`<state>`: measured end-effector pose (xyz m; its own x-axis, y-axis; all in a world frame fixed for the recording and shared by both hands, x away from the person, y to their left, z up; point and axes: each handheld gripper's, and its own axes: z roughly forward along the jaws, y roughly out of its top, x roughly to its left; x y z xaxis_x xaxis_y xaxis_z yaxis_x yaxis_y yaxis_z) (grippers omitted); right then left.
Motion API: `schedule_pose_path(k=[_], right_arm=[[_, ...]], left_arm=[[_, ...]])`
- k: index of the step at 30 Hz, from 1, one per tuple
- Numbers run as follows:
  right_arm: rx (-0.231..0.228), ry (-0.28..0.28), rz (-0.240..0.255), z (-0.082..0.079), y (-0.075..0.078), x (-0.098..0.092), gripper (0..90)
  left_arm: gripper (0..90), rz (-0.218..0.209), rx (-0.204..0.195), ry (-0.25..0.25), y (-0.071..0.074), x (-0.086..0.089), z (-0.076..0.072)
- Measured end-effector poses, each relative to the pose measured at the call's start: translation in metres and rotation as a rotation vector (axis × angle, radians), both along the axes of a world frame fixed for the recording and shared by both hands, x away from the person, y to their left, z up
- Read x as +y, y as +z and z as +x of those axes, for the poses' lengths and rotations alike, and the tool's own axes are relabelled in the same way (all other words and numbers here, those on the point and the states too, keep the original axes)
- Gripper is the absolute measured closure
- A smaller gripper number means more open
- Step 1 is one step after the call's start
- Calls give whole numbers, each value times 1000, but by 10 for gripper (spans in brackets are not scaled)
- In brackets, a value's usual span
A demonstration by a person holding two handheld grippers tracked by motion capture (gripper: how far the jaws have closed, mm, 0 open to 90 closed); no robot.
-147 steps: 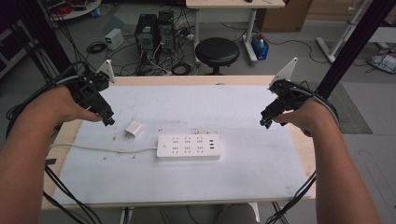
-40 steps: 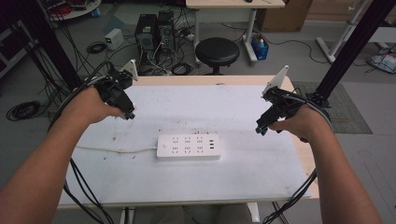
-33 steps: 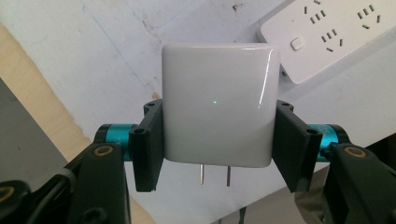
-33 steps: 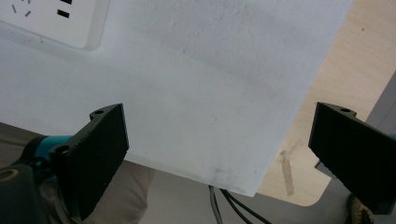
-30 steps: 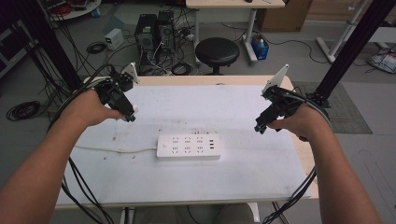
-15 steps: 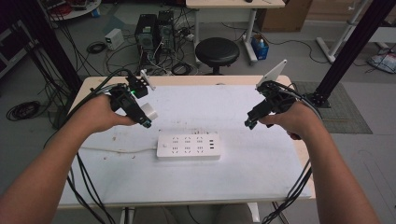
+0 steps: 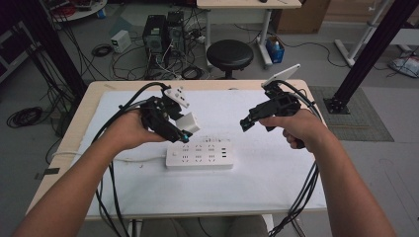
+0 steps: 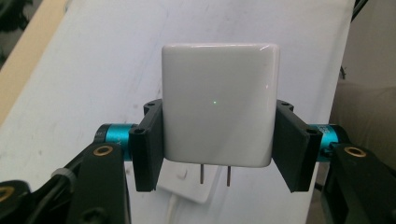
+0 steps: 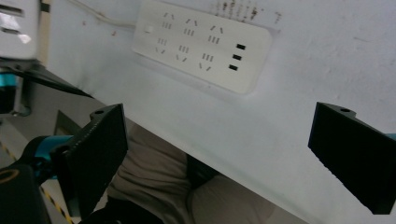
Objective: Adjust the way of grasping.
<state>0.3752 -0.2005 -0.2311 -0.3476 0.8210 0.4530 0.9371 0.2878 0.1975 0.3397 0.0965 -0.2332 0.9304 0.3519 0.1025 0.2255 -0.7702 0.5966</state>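
The left claw [image 7: 184, 129] was clamped on a white charger block [image 8: 219, 105], one pad on each side face, the two metal prongs [image 8: 215, 175] pointing out below it. In the high view the block hung above the bench [image 7: 276, 192], at about 11 o'clock from the power strip [image 7: 199, 155], clear of its sockets. The right claw [image 7: 245, 124] stood wide open with nothing between its jaws, in the air at about 2 o'clock from the strip.

The likeliest fault from here would be a missed socket: the prongs are thin and short, and if the block came down tilted they could skid across the strip's face or bend. The strip looked light and lay loose on the bench, so a sideways push could slide it unless the free claw steadied it. The block's glossy, round-edged plastic sides could also slip or twist between the flat black pads under pressing force.

The strip was a flat white rounded slab, its socket openings in rows beside three dark slots [image 9: 236, 57]; the bench top was matte white
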Motion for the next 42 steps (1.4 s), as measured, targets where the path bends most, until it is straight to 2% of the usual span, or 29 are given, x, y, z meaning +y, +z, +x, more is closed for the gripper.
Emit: schedule_pose_path(k=[4, 5, 6, 8, 13, 15, 16, 17, 20, 21, 22, 29, 30, 32, 35, 37, 38, 39, 40, 41, 42], right_arm=[[12, -6, 80, -1, 1, 1, 44], [12, -6, 80, -1, 1, 1, 44], [17, -10, 101, -1, 1, 1, 45], [50, -12, 180, -2, -3, 6, 50], [87, -7, 221, -1, -10, 15, 58], [95, -9, 270, -1, -15, 19, 64], [113, -19, 325, 1, -21, 23, 77], [124, -20, 350, 1, -23, 25, 78], [144, -9, 364, 2, -29, 30, 80], [151, -10, 362, 2, -31, 33, 111], [155, -11, 363, 2, -33, 36, 180], [194, -4, 382, 3, -43, 49, 192], [206, -5, 387, 4, -44, 50, 265], [226, -21, 401, 5, -46, 51, 350], [225, -28, 418, 6, -47, 50, 400], [282, -40, 486, 8, -50, 50, 479], [282, -40, 486, 8, -50, 50, 479], [298, -40, 508, 8, -50, 50, 510], [296, -40, 508, 8, -51, 51, 530], [280, -46, 494, 8, -51, 50, 604], [280, -46, 494, 8, -51, 50, 604]], left_arm=[[418, -35, -20, -47, -8, -11, -1], [419, -35, -20, -47, -8, -11, -1], [419, -46, -27, -66, -12, -17, -2], [419, -49, -28, -79, -15, -23, -2], [419, -53, -21, -106, -21, -34, -2], [419, -56, -21, -115, -22, -37, -2], [419, -57, -22, -117, -23, -39, -2], [419, -58, -22, -123, -24, -40, -2], [419, -59, -15, -130, -24, -42, -2], [419, -56, -17, -130, -24, -43, -1], [418, -55, -17, -131, -25, -43, -1], [419, -48, -16, -128, -26, -44, 0], [418, -47, -15, -128, -26, -45, 0], [419, -40, -19, -130, -27, -45, 0], [419, -42, -22, -132, -27, -46, 0], [418, -45, -28, -131, -27, -46, 0], [418, -48, -27, -130, -27, -46, 0], [418, -47, -30, -129, -27, -46, 0], [419, -50, -28, -126, -27, -46, 0], [419, -52, -29, -127, -27, -45, 1], [419, -55, -29, -125, -27, -44, 1]])
